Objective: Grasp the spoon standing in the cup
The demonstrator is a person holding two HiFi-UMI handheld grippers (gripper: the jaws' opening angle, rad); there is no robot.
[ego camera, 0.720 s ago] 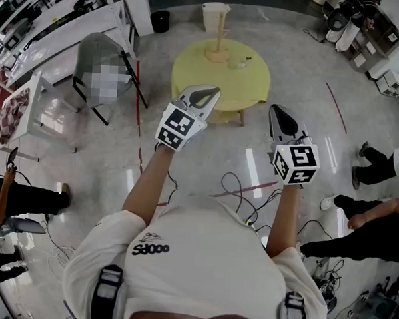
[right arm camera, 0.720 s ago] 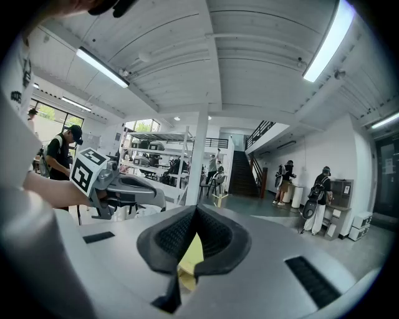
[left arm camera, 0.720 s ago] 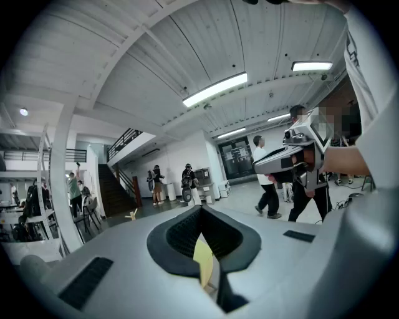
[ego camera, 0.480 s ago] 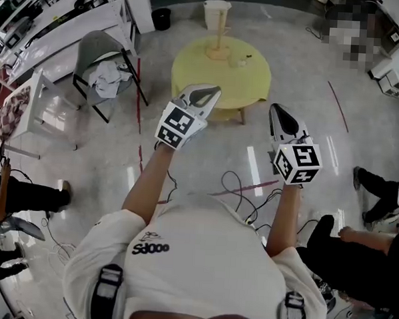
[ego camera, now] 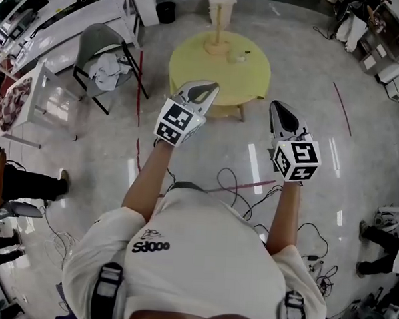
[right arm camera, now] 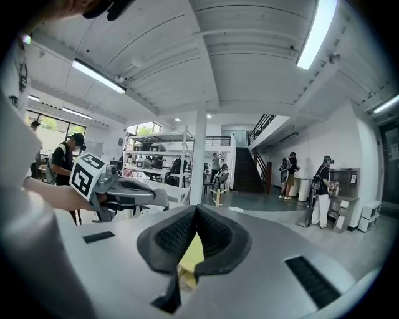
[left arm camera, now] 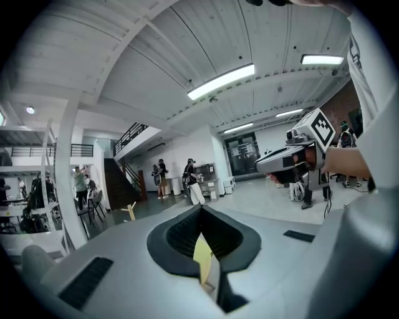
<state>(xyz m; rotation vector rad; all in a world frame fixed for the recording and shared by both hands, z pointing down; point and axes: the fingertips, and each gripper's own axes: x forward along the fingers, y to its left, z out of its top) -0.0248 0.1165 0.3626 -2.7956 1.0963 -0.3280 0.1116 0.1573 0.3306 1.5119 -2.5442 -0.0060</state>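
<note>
Though the yellow table [ego camera: 251, 81] is visible, its small objects [ego camera: 241, 56] blur.

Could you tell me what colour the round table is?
Yellow table, clearest in the head view.

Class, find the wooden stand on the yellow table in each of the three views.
Head view: top centre, the wooden stand on the yellow table.
Left gripper view: small, lower left of centre.
Right gripper view: small, just right of centre.
Shared landmark: the yellow table, a yellow sliver low in both gripper views.
</note>
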